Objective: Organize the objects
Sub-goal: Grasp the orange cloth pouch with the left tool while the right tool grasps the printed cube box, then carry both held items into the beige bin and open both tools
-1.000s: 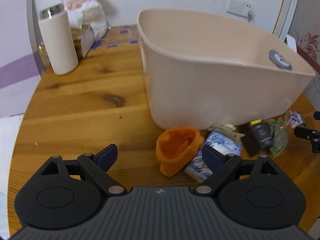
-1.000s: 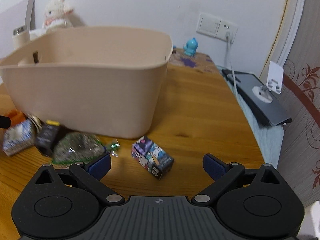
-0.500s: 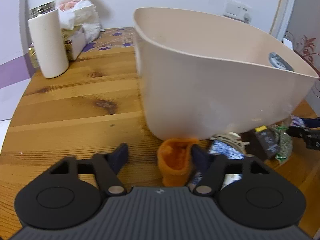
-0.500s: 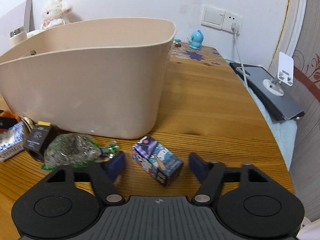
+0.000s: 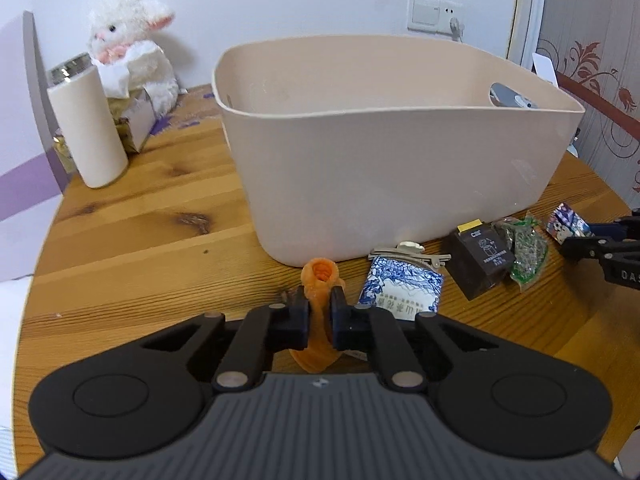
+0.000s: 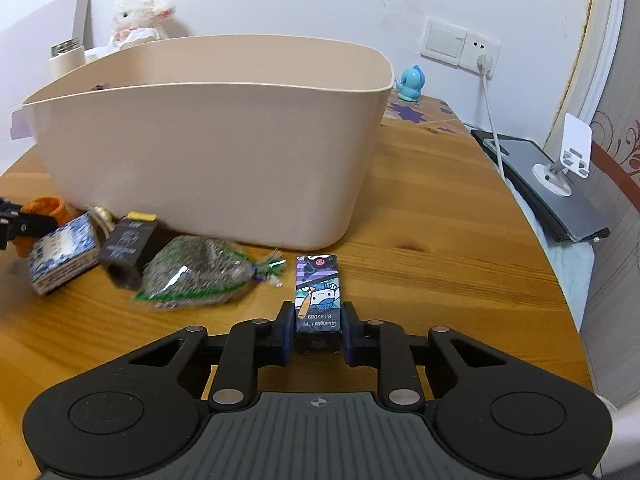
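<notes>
My left gripper is shut on a soft orange pouch, squeezed flat between the pads just in front of the beige tub. My right gripper is shut on a small cartoon-printed box, near the tub's right corner. On the table along the tub's front lie a blue-and-white patterned packet, a dark brown box and a green-edged foil bag. The right gripper also shows at the far right of the left wrist view.
A cream tumbler, a tissue box and a white plush lamb stand at the back left. A metal hair clip lies by the tub. A blue figurine, a cable and a dark device with a phone stand sit at the right.
Both grippers closed: the left on the orange pouch, the right on the cartoon box, which turned lengthwise between the fingers. Both views have risen and pulled back a little from the tub.
</notes>
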The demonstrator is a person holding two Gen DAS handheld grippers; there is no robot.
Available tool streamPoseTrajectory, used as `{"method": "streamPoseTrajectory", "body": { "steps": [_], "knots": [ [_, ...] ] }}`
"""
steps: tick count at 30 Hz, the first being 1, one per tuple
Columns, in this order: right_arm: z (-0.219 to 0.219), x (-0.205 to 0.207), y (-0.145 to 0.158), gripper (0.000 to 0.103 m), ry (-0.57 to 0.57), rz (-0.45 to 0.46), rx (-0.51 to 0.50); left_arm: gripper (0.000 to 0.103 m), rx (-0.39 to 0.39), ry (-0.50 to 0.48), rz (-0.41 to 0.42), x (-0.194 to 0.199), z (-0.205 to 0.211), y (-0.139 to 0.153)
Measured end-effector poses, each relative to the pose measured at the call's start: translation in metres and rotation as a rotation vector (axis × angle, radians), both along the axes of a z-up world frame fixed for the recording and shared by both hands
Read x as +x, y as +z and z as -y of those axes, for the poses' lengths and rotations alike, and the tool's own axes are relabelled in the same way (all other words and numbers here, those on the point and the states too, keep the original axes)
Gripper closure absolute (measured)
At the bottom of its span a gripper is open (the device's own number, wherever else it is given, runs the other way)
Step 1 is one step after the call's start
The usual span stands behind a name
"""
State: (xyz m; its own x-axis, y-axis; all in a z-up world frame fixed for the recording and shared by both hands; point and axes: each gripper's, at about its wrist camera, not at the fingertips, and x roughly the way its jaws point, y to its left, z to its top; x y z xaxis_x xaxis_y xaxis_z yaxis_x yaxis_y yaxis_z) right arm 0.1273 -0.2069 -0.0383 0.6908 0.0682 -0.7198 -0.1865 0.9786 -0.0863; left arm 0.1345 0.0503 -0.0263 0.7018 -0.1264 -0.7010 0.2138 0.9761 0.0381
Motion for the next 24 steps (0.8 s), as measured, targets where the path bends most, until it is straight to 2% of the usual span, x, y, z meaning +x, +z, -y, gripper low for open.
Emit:
{"method": "streamPoseTrajectory", "body": {
  "steps": [5,13,20,24],
  "knots": [
    [-0.006,-0.020,0.015,0.082,0.012,0.021,0.004,0.091,0.006,-0.001,0.035,-0.015,-0.005,0.013],
    [-0.011,-0.046,0.062,0.082,0.031,0.145,0.038,0.091,-0.041,0.002,0.110,-0.035,-0.016,0.045],
    [-0.014,-0.047,0.099,0.082,0.043,0.245,0.072,0.091,-0.066,0.049,0.217,-0.040,-0.012,0.088],
    [-0.014,-0.038,0.117,0.082,0.032,0.294,0.092,0.091,-0.071,0.039,0.258,-0.029,-0.004,0.109]
  ]
}}
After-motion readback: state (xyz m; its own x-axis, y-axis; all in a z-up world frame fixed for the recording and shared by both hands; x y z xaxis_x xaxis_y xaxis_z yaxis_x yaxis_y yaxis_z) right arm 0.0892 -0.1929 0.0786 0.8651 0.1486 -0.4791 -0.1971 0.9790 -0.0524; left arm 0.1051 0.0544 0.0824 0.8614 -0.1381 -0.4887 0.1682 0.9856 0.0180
